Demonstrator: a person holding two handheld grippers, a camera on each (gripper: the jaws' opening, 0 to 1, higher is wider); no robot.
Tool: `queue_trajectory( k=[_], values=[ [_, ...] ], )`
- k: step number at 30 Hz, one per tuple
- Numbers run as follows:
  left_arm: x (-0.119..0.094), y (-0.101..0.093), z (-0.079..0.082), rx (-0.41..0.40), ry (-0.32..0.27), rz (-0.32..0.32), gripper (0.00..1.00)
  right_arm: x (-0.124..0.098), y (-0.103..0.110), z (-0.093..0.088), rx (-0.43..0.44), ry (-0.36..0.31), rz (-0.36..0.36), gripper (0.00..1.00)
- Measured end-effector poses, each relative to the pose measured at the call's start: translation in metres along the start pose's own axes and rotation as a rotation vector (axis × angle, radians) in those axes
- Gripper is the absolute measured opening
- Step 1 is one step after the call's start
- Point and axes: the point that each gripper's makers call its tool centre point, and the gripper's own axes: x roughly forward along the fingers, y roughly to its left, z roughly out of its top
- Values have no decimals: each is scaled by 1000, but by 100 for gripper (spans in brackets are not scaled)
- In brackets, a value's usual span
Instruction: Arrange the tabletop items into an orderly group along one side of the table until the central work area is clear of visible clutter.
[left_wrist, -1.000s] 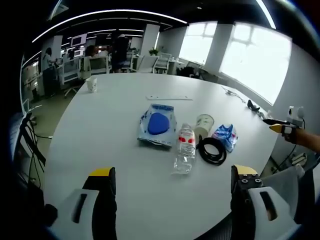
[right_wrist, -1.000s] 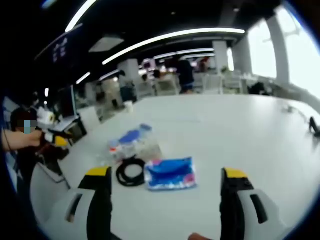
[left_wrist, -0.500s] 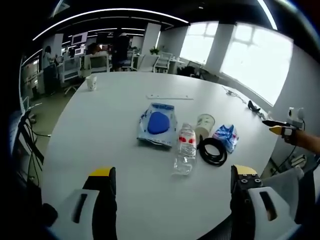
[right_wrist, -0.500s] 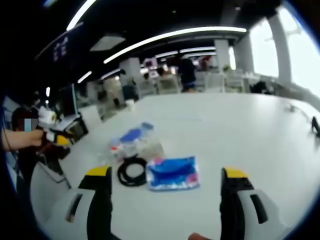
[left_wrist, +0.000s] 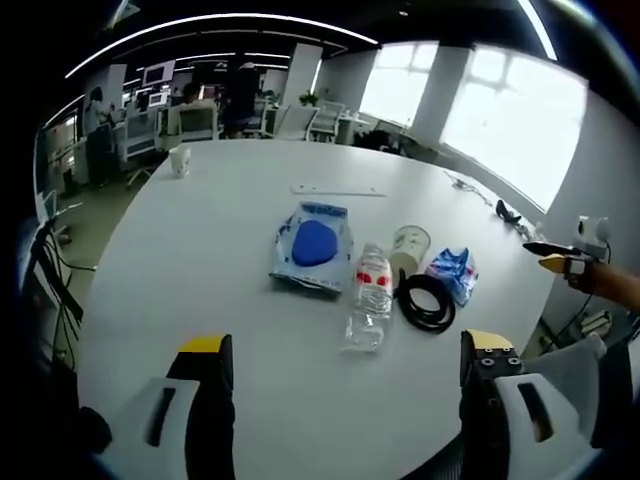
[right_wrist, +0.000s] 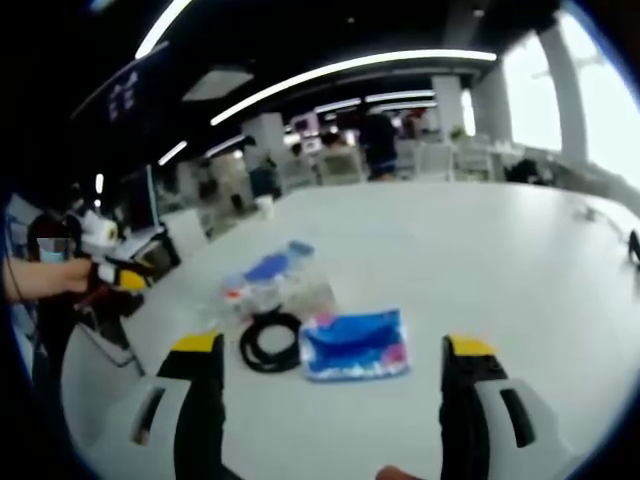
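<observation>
Left gripper view. I am holding my left claw (left_wrist: 340, 365) spread wide and empty above the near edge of the white table (left_wrist: 200, 260), well short of the clutter. Against a second ago the whole picture is sliding a little, so my hand is drifting; the items themselves are lying as before. My reading: nothing is gathered yet and the centre is still cluttered.

Count from here:
- one clear water bottle (left_wrist: 368, 297), lying on its side
- one large blue-and-white pouch (left_wrist: 311, 243), just left of the bottle
- one paper cup (left_wrist: 408, 246), tipped over, far side of the bottle
- one black cable coil (left_wrist: 425, 300), right of the bottle
- one small blue packet (left_wrist: 451, 272), just beyond the coil
- one white cup (left_wrist: 180, 160), upright, far left, well apart
- one long white strip (left_wrist: 337, 190) lying flat, farther in

My right claw (left_wrist: 557, 254) is showing at the right, off the table edge.

Right gripper view. I am keeping my right claw (right_wrist: 331, 360) spread, nothing between the jaws, near that table edge. The small blue packet (right_wrist: 355, 343) is sitting slightly farther right in frame than a second ago, again camera drift. Nearest to me: packet, then cable coil (right_wrist: 270, 338) touching its left end, then bottle (right_wrist: 262, 293) and large pouch (right_wrist: 272, 264) behind. My left claw (right_wrist: 118, 274) is visible at far left. Blur is hiding the paper cup.
</observation>
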Motion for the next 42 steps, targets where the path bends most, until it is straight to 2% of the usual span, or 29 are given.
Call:
queue_trajectory(
  k=[11,26,42],
  values=[
    [13,-5,-3,-10,16,-13,93,6,7,-3,4,6,16,87],
    [33,-16,8,-4,16,-36,93,17,19,-5,5,21,50,85],
    [55,-25,7,10,50,-69,92,28,30,-7,0,39,85,83]
  ],
)
